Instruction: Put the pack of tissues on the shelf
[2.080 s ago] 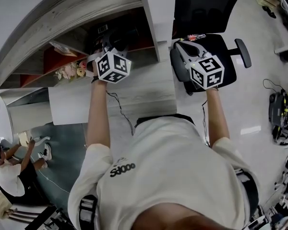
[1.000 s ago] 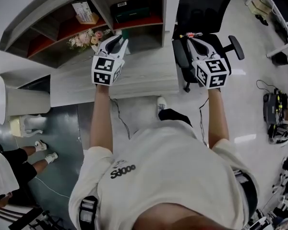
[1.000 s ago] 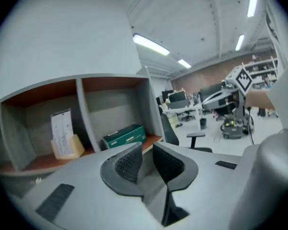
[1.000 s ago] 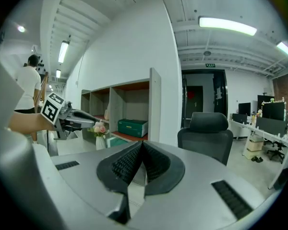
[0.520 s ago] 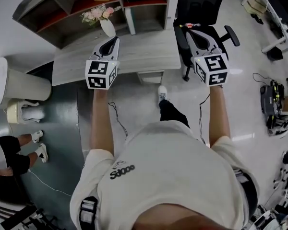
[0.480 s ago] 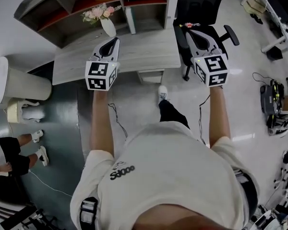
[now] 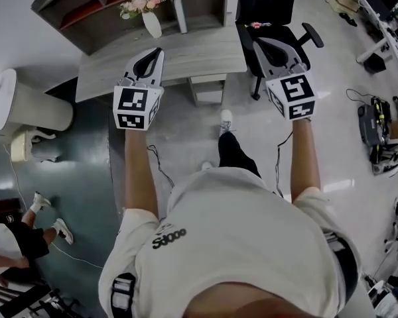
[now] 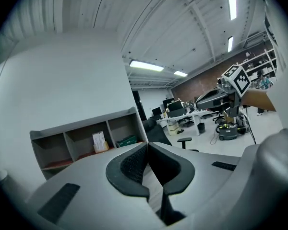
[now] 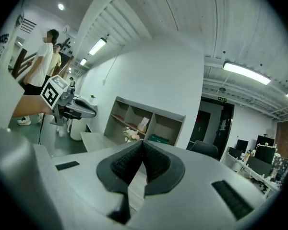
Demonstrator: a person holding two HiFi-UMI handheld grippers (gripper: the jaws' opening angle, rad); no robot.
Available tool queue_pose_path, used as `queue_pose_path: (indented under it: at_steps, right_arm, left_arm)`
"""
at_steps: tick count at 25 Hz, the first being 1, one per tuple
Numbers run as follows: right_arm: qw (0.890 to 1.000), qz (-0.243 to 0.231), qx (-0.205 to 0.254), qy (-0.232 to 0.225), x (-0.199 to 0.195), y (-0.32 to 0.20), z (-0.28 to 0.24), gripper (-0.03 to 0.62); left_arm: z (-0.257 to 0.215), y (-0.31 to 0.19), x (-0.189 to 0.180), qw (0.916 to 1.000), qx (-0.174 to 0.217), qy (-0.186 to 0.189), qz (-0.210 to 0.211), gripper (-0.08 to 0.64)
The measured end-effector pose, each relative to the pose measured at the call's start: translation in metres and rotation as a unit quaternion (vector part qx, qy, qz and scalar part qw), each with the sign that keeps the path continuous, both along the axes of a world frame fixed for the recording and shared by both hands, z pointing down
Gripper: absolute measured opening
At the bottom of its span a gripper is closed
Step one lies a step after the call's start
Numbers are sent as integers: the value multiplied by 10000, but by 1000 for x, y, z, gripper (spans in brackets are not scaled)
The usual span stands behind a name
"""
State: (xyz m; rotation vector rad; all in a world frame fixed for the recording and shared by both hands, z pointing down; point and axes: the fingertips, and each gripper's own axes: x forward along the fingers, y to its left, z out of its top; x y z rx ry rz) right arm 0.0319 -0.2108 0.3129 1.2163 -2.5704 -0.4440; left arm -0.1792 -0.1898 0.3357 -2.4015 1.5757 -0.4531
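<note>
My left gripper (image 7: 158, 50) has its jaws pressed together with nothing between them, and my right gripper (image 7: 256, 41) is the same, closed on air. So I carry no pack. The pack (image 8: 100, 141), as far as I can judge it, is the pale packet standing in the middle compartment of the shelf (image 7: 56, 2), close to the divider on its right side. A green box (image 8: 127, 141) lies one compartment over. The pack stands on end, long axis up and down, and I cannot tell whether it leans on the divider. In the head view it lies at about 12 o'clock from my left gripper and nearer 10 o'clock from my right, so the left is the closer hand and has the straighter line to it. Both grippers point toward the shelf, almost level. The desk (image 7: 186, 55) lies between me and the shelf, and the flowers (image 7: 140, 5) stand just before the pack's compartment. Both grippers are well apart from the pack. I judge the placing done.
</note>
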Motion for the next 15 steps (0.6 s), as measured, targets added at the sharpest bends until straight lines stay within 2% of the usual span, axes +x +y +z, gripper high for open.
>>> queue_pose_path:
  at_steps: [8, 15]
  right_arm:
    - [9997, -188, 154, 83, -6, 44, -12, 6]
    - [9991, -347, 221, 141, -12, 58, -20, 6]
  left_arm:
    - [-16, 47, 15, 9993, 222, -277, 93, 20]
    - [-20, 62, 19, 9993, 319, -190, 58, 20]
